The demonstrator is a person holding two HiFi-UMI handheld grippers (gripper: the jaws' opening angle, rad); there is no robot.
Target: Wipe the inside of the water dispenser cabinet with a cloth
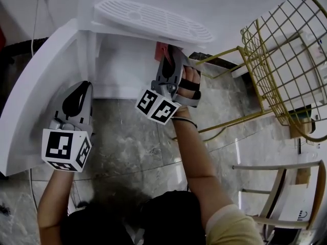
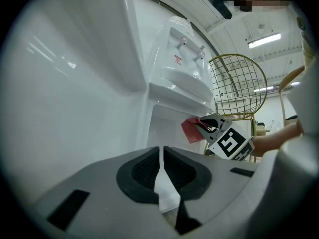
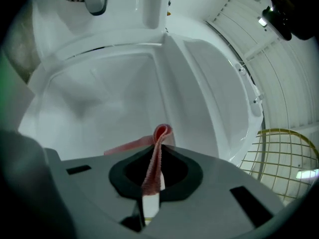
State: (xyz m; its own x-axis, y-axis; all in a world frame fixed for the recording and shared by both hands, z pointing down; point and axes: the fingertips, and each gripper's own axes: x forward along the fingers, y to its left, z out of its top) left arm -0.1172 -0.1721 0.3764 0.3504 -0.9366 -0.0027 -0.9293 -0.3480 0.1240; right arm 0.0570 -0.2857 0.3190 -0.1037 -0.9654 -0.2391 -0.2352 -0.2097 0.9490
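Our right gripper point(image 3: 152, 180) clamps shut on a thin fold of the red cloth point(image 3: 158, 133) at the near mouth of the water dispenser cabinet point(image 1: 122, 68), and we judge that hard rubbing on the far wall point(image 3: 99, 93) could drag that fold free.

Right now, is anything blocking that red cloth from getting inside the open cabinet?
Nothing visible does. The right tool holds the cloth at the mouth of the cabinet, the door is swung aside to the left, and the white space ahead looks bare.
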